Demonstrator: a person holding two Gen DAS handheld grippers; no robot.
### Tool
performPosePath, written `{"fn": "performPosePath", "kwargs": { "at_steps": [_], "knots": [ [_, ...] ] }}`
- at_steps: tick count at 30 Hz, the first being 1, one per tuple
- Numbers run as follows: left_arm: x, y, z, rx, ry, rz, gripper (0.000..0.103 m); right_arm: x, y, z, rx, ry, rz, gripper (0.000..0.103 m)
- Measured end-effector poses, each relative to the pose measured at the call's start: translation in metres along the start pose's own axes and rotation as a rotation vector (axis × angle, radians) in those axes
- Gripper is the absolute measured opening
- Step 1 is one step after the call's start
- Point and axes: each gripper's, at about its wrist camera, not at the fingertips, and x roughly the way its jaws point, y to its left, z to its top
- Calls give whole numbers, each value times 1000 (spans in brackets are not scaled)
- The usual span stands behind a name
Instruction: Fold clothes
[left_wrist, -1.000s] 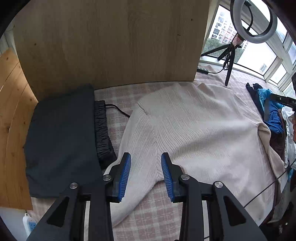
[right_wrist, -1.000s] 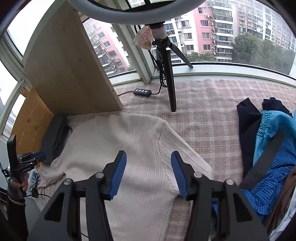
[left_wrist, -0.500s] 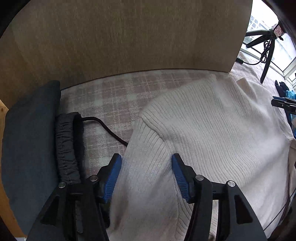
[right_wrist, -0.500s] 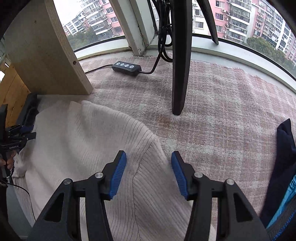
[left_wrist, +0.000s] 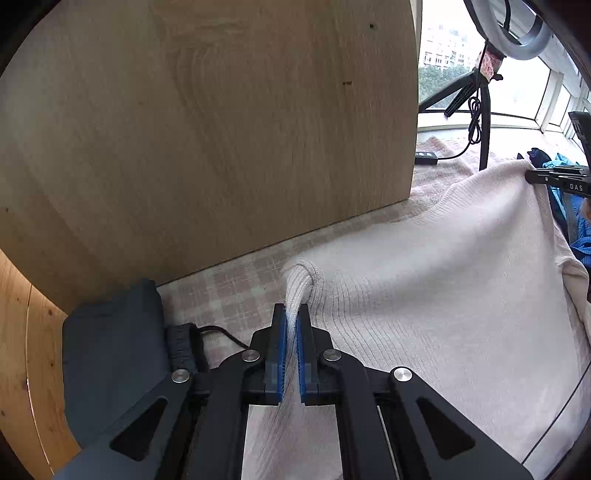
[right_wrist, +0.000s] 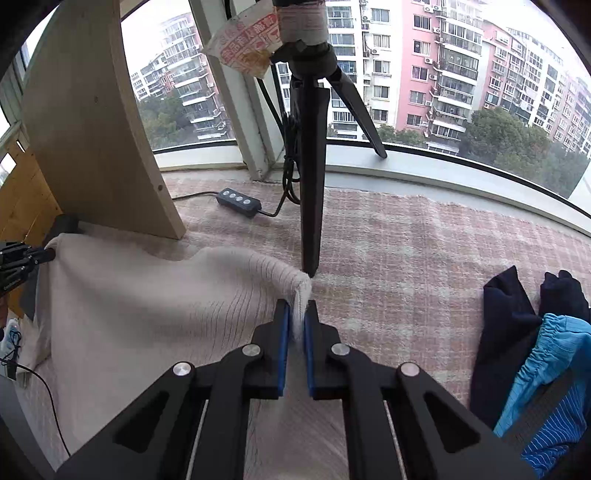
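The cream ribbed knit sweater (left_wrist: 443, 295) lies spread across the pink-and-white checked cloth (right_wrist: 406, 251) that covers the surface, with its far edge toward the upright pale wood panel (left_wrist: 221, 129). The left hand-held gripper (left_wrist: 291, 339) is closed on a pinch of knit at the sweater's left shoulder corner, and the fabric rises in a small puckered ridge between its blue pads. The right hand-held gripper (right_wrist: 295, 332) is likewise clamped on the opposite shoulder corner, just in front of the foot of the black tripod leg (right_wrist: 310, 206). The cloth between the two grips sags a little, so the far edge appears lifted off the surface (only slightly, judging by the drape).

As for progress, this sweater looks to be at the very start of its fold: both corners are secured, but no crease is made, and the sleeves and body are unfolded. A dark grey folded garment (left_wrist: 110, 354) sits at the near left beside the panel, which suggests one piece is already finished. At the right a heap of navy and bright blue striped clothes (right_wrist: 535, 369) is unfolded, so I judge most of the work remains.
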Motion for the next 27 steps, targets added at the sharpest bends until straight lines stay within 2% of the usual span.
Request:
{"fn": "performPosePath", "kwargs": {
  "at_steps": [3, 4, 6, 10, 12, 16, 21, 23, 25, 27],
  "knots": [
    [41, -1, 5, 11, 116, 45, 6, 31, -3, -9, 9, 122, -11, 10],
    [47, 2, 2, 11, 136, 76, 7, 33, -3, -11, 16, 136, -19, 14],
    [39, 9, -5, -16, 133, 69, 9, 19, -6, -14, 36, 110, -17, 17],
    [-17, 27, -34, -58, 68, 40, 10, -45, -22, -22, 104, 11, 65, 27],
    [-50, 35, -57, -92, 38, -10, 14, -82, -32, -31, 163, -30, 139, 28],
    [-108, 39, -117, -150, 16, -67, 15, -146, -40, -65, 251, -60, 270, 30],
    [-157, 28, -199, -239, 41, -187, 17, -204, -28, -151, 285, -29, 289, 38],
    [-173, 12, -229, -234, 56, -233, 18, -203, -14, -198, 298, 27, 286, 38],
    [-173, -7, -253, -234, 77, -282, 24, -193, 2, -247, 336, 94, 264, 38],
    [-166, -29, -277, -247, 110, -362, 26, -175, 20, -291, 370, 171, 226, 38]
  ]
}}
